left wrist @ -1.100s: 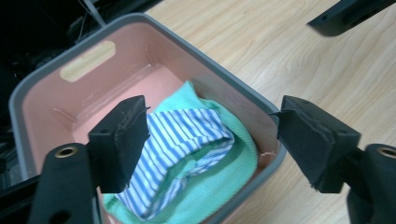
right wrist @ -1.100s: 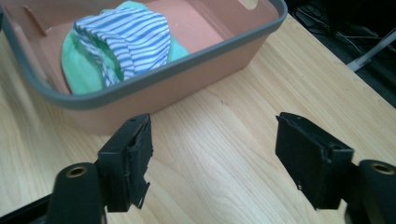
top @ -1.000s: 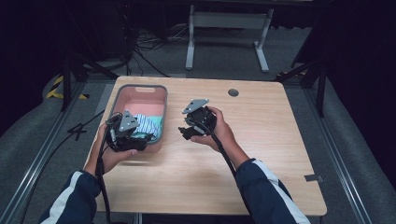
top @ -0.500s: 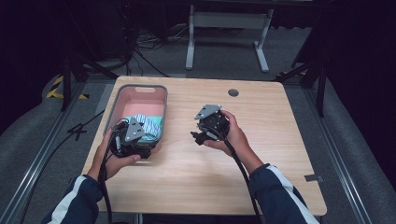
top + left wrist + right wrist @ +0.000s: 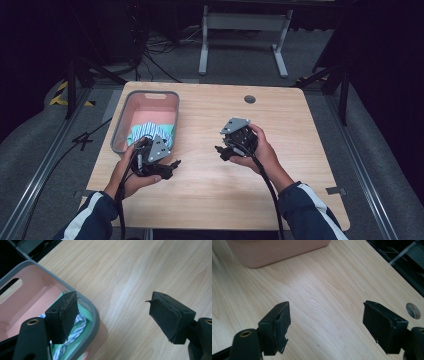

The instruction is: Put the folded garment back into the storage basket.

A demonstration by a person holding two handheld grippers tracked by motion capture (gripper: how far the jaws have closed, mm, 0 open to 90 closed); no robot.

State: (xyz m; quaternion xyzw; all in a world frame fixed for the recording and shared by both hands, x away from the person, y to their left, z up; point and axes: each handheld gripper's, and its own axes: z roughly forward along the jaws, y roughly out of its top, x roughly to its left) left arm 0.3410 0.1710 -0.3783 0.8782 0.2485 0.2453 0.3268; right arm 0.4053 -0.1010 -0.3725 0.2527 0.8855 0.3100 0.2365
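Hovering with jaws released and empty, the left gripper needed to dip squarely over the pink bin to pinch the striped cloth, while the right gripper waited above the desk.

Navy sleeves — white stripes — black cables.

the surface is pale wood with a fine straight grain and a smooth, softly satin finish that catches the light. the bin looks like smooth matt plastic, pink on its walls and floor with a grey rim. inside it lies a soft striped cloth in white, blue and green. the left gripper and the right gripper have matt black fingers faced with rough, frayed rubbery pads.
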